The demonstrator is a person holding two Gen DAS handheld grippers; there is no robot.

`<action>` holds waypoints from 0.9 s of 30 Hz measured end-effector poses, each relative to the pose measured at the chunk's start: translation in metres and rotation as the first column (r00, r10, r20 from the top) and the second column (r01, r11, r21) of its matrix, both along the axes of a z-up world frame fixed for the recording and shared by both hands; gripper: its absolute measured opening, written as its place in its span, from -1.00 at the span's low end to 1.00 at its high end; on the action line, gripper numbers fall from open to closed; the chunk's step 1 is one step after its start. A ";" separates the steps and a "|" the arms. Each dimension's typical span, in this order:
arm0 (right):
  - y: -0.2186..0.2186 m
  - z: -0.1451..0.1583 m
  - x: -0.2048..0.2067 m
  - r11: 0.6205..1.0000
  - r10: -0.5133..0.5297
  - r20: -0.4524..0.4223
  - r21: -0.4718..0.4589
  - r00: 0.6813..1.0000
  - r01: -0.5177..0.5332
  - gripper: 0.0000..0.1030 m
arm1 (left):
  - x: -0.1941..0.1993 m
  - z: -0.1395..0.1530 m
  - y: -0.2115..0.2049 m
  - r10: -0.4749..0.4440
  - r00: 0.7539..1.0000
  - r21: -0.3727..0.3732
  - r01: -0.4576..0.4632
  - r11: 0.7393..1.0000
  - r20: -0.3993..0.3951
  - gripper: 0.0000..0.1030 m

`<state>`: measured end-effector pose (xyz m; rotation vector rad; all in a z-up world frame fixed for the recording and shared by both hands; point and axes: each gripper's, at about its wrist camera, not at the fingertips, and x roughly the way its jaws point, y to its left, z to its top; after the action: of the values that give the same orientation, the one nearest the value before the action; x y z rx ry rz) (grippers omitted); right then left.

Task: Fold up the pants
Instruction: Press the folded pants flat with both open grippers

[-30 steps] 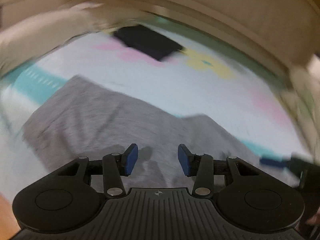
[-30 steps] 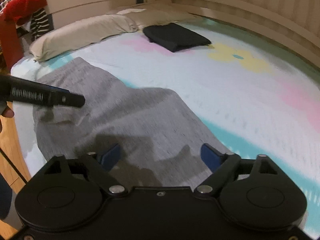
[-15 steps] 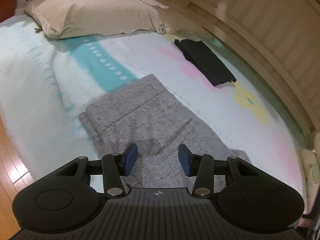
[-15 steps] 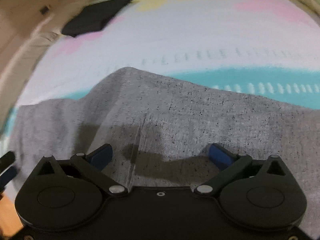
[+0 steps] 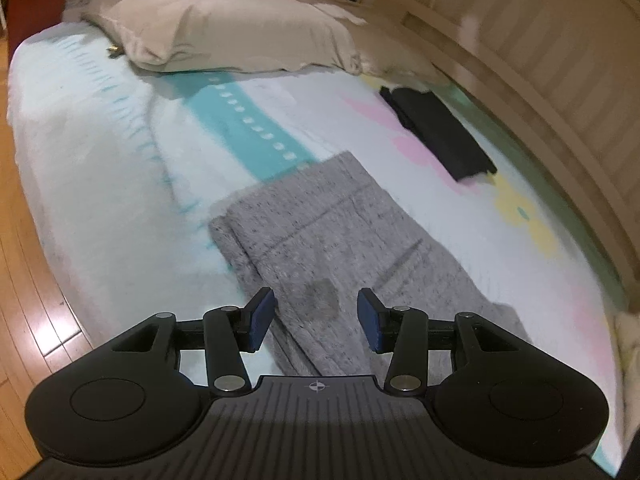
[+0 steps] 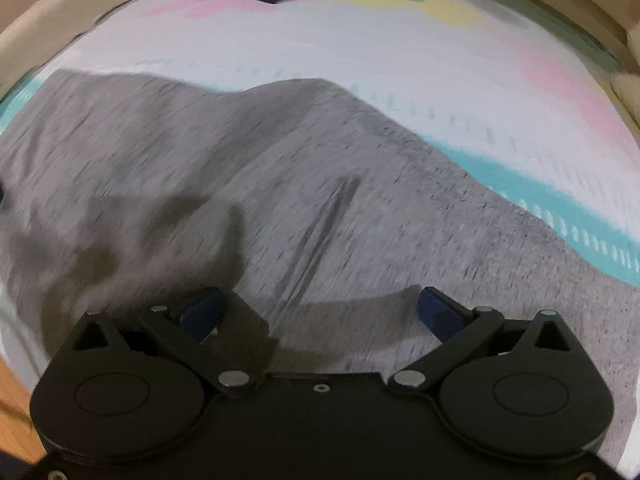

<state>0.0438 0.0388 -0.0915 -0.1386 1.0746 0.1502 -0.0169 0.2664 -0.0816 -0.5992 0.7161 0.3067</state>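
While both tools hang over the cloth with nothing picked up, the step in hand reads as choosing grip points for the next fold.

Pants: the grey pants (image 5: 332, 240) lie flat on the bed (image 5: 100, 208), near its left edge, apparently doubled lengthwise already; one end points toward the far pillow (image 5: 224, 32).

Left hand-held gripper: the left hand-held gripper (image 5: 316, 318) is partly open and empty, tilted down above the near-left border of the cloth; its pads are clear of the fabric.

Right hand-held gripper: the right hand-held gripper (image 6: 320, 312) has its jaws spread as wide as they go, empty, low over the middle of the pants (image 6: 280, 168). This view is motion-blurred, so whether the tips touch the cloth cannot be told.

Surroundings: a dark folded garment (image 5: 436, 132) lies well apart, toward the far right of the bed; wooden floor (image 5: 24, 300) shows on the left.

Procedure, grip: take both layers at one end, one tool at each corner, and close fully before lifting.

Procedure, fold: carry the end level across to the opposite end, keeping both tools in step so the edges line up.

Caution: a pinch on the top layer alone would likely pull the earlier fold apart.
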 end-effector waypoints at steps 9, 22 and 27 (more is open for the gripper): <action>0.006 0.022 -0.012 0.992 0.128 0.020 0.022 0.992 -0.128 0.96 | 0.005 -0.024 0.012 0.001 0.998 -0.080 -0.007 0.997 -0.069 -0.04; -0.084 0.027 0.000 0.969 -0.230 -0.040 0.084 0.972 0.233 0.97 | 0.021 -0.036 0.003 -0.017 1.000 -0.105 0.019 0.994 0.025 0.46; -0.103 0.003 0.007 0.955 -0.276 -0.125 0.077 0.953 0.287 1.00 | 0.024 -0.037 0.008 -0.004 0.999 -0.147 0.009 0.989 0.036 0.50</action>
<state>0.0505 -0.0643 -0.0889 0.1103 1.1863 -0.0499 0.0067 0.2748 -0.1190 -0.7402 0.7100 0.2382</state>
